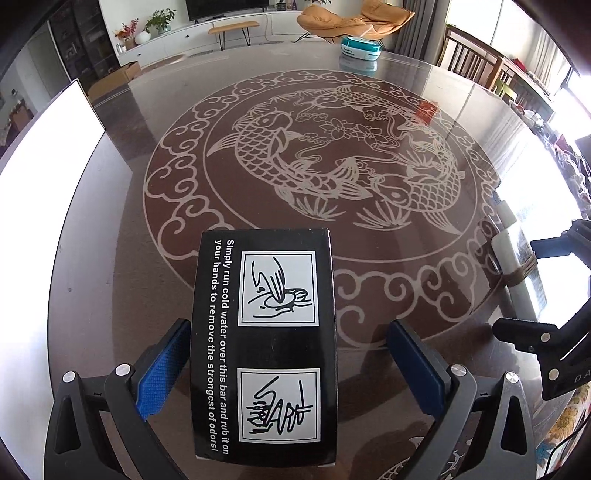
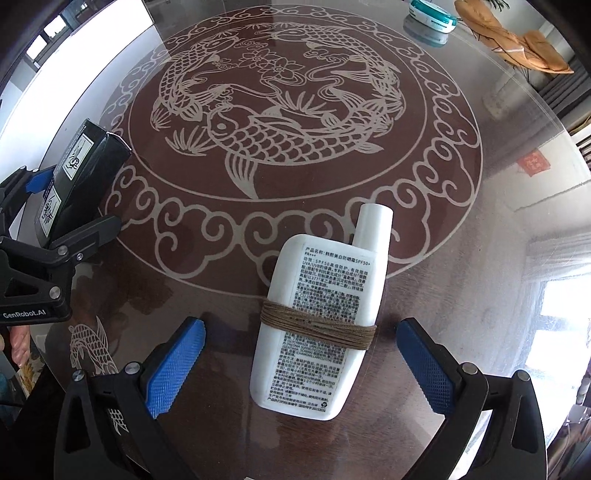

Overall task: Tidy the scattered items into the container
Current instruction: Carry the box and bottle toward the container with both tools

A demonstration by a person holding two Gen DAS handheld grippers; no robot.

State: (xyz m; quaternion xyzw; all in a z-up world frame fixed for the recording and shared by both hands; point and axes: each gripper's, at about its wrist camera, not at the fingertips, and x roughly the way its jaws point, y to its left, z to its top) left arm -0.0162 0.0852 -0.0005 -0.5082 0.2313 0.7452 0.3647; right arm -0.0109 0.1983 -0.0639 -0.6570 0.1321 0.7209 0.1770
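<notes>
A black box [image 1: 266, 343] with white instruction pictures lies flat on the glass table between the fingers of my left gripper [image 1: 291, 365], which is open; the left pad [image 1: 162, 369] is close to the box's side, the right pad stands apart. The box also shows in the right wrist view [image 2: 81, 177]. A white sunscreen bottle [image 2: 321, 321] wrapped with brown cord lies between the fingers of my right gripper [image 2: 299, 365], which is open and not touching it. The bottle also shows at the right in the left wrist view [image 1: 517, 254].
The round glass table [image 1: 147, 122] has a koi pattern. A white and teal container [image 1: 360, 47] stands at the far edge, also in the right wrist view [image 2: 432, 14]. A white panel [image 1: 48, 136] is at the left. Chairs stand beyond the table.
</notes>
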